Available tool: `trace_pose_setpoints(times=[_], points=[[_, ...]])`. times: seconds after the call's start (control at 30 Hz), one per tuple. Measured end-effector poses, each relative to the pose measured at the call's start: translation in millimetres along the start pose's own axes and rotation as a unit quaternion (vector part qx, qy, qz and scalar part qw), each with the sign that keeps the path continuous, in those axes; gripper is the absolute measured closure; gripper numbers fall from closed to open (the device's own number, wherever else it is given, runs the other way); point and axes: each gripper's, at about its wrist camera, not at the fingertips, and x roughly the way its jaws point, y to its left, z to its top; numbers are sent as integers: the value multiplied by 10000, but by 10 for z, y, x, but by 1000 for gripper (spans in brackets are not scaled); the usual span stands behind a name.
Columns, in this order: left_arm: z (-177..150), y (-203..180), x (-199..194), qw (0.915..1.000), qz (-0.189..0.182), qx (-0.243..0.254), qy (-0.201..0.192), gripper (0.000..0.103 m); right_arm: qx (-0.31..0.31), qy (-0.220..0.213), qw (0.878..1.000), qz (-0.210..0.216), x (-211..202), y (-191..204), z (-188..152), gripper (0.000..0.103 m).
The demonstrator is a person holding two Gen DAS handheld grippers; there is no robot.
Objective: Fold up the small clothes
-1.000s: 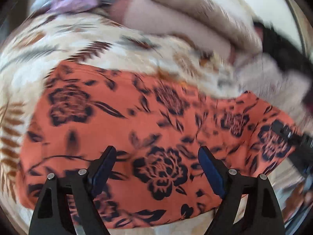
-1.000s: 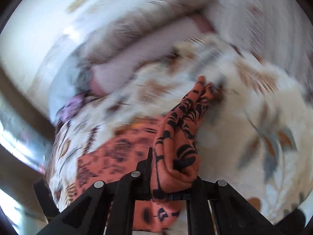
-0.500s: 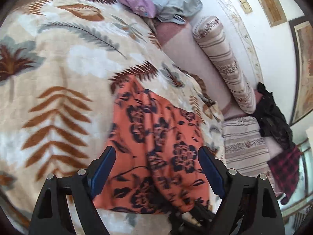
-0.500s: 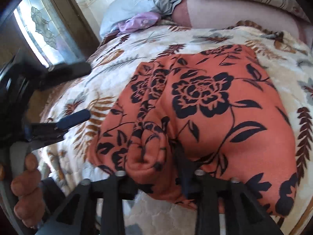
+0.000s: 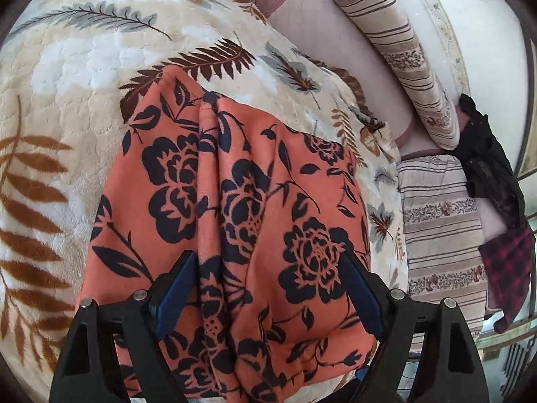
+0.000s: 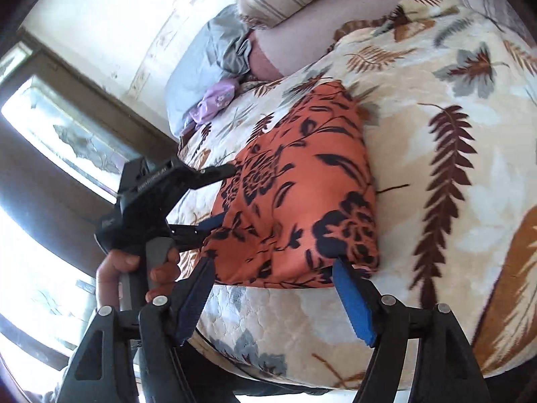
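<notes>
Left tongs (image 5: 268,288) spread, straddling the near end of the orange floral garment (image 5: 235,208), gripping nothing. The garment lies folded on the leaf-print blanket (image 5: 67,67) of the bed, running toward 12 o'clock. Striped bolster (image 5: 402,50) at 1 o'clock; black clothing (image 5: 486,154) and plaid cloth (image 5: 510,262) at 3 o'clock. Right tongs (image 6: 272,288) spread, just short of the garment's (image 6: 302,201) near edge. Only the right view shows the window (image 6: 67,141), grey pillow (image 6: 208,57) and the left hand (image 6: 134,275) on its handle.

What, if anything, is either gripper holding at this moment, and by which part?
Nothing is held. The left gripper and right gripper both stand open, and the folded orange cloth lies free on the blanket.
</notes>
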Motion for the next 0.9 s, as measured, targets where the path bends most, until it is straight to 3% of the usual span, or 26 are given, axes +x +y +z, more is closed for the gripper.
trace_pose_setpoints(times=[0.1, 0.17, 0.2, 0.27, 0.4, 0.47, 0.53, 0.6, 0.63, 0.7, 0.73, 0.83, 0.9], points=[[66, 42, 65, 9999, 4, -130, 81, 20, 119, -86, 9999, -85, -131, -136, 16, 27], [100, 53, 125, 9995, 277, -56, 166, 55, 229, -146, 9996, -57, -166, -220, 12, 27], [110, 74, 132, 9988, 422, -7, 262, 79, 312, -180, 9993, -60, -189, -271, 29, 27], [135, 46, 98, 9985, 439, 102, 298, 86, 413, -256, 9988, -98, -255, -361, 34, 27], [193, -429, -309, 9907, 713, 1113, -306, 88, 508, -364, 9978, -225, -373, -484, 84, 27], [247, -519, -496, 9863, 757, 1360, -537, 88, 541, -389, 9974, -287, -394, -528, 110, 27], [302, -398, -447, 9823, 1044, 1482, -464, 88, 565, -393, 9970, -346, -392, -568, 127, 27], [381, -5, -85, 9842, 1390, 1067, 246, 88, 596, -391, 9967, -383, -382, -612, 123, 27], [380, 179, 50, 9852, 1407, 884, 415, 87, 624, -360, 9966, -403, -350, -629, 130, 27], [401, 312, 29, 9924, 992, 659, 296, 87, 609, -272, 9969, -405, -304, -634, 127, 27], [411, 288, -16, 9929, 981, 619, 253, 87, 564, -247, 9972, -427, -286, -625, 118, 27], [373, 120, -51, 9852, 1337, 1056, 166, 88, 571, -195, 9971, -473, -259, -639, 103, 27], [361, -10, -188, 9833, 1346, 1222, -22, 88, 602, -181, 9969, -482, -252, -655, 102, 27]])
